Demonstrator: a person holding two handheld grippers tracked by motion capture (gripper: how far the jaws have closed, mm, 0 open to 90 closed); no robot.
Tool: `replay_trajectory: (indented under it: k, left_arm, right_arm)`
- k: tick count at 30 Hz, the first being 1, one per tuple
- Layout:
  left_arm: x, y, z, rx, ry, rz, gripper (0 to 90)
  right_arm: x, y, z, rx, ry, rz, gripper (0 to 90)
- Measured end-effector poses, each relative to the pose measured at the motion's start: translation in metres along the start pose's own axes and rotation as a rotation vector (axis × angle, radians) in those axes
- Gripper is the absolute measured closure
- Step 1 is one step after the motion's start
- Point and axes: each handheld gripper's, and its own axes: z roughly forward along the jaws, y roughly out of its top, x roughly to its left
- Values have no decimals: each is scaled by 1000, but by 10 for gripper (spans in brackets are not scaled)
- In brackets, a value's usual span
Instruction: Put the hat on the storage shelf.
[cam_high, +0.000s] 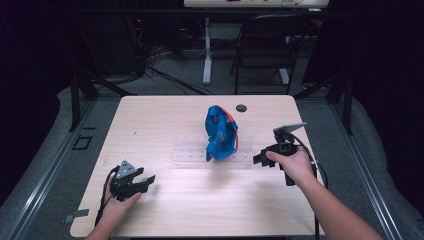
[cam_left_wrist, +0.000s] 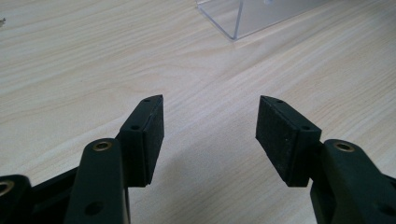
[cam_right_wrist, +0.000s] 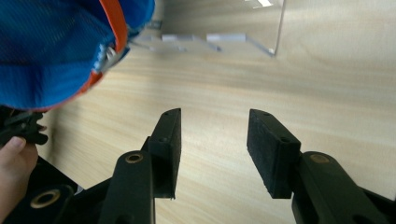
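A blue cap with orange trim (cam_high: 220, 132) stands upright on a clear plastic stand (cam_high: 190, 149) in the middle of the wooden table (cam_high: 160, 112). My right gripper (cam_high: 258, 159) is just right of the stand, low over the table, jaws pointing left toward the cap. In the right gripper view the cap (cam_right_wrist: 56, 46) is at the upper left, and my right gripper (cam_right_wrist: 214, 140) is open over bare wood. My left gripper (cam_high: 146, 181) rests near the front left of the table. It is open (cam_left_wrist: 210, 121) with nothing between its pads, and the stand's corner (cam_left_wrist: 252, 16) lies ahead.
A small dark round disc (cam_high: 241, 107) lies on the table behind the cap. Beyond the far edge stand a black chair (cam_high: 265, 45) and a white table leg (cam_high: 207, 55). Bare wood lies between the two grippers.
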Motion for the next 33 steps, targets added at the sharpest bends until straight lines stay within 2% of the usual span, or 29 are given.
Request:
replay_trajectory:
  k: [5,11,13,14,16,17,22,23,25,26,33]
  left_arm:
    - [0,0,0,-4,4,3,421]
    - [0,0,1,-2,4,2,420]
    - [0,0,1,-3,5,2,420]
    - [-1,0,1,-4,5,-2,420]
    - [-1,-1,1,-3,7,-2,420]
    - [-1,-1,1,-2,7,-2,420]
    - [-1,0,0,-2,7,-1,420]
    - [-1,-1,1,0,8,1,420]
    - [-1,-1,1,1,9,1,420]
    - [-1,-1,1,2,10,0,420]
    - [0,0,2,4,10,-4,419]
  right_arm:
    - [-10,-18,2,3,9,-17,544]
    - [-22,-40,6,-37,46,-13,533]
    - [-27,-45,6,-40,50,-35,524]
    - [-28,-49,6,-67,51,-32,521]
    - [-32,-55,6,-84,66,-41,521]
    - [-33,-61,6,-102,58,-60,519]
    - [-36,-74,9,-100,59,-93,515]
    - [-36,-80,11,-116,53,-99,514]
    - [-38,-82,11,-113,57,-114,512]
    - [-37,-85,12,-128,57,-105,512]
    - [-41,-91,11,-169,83,-118,510]
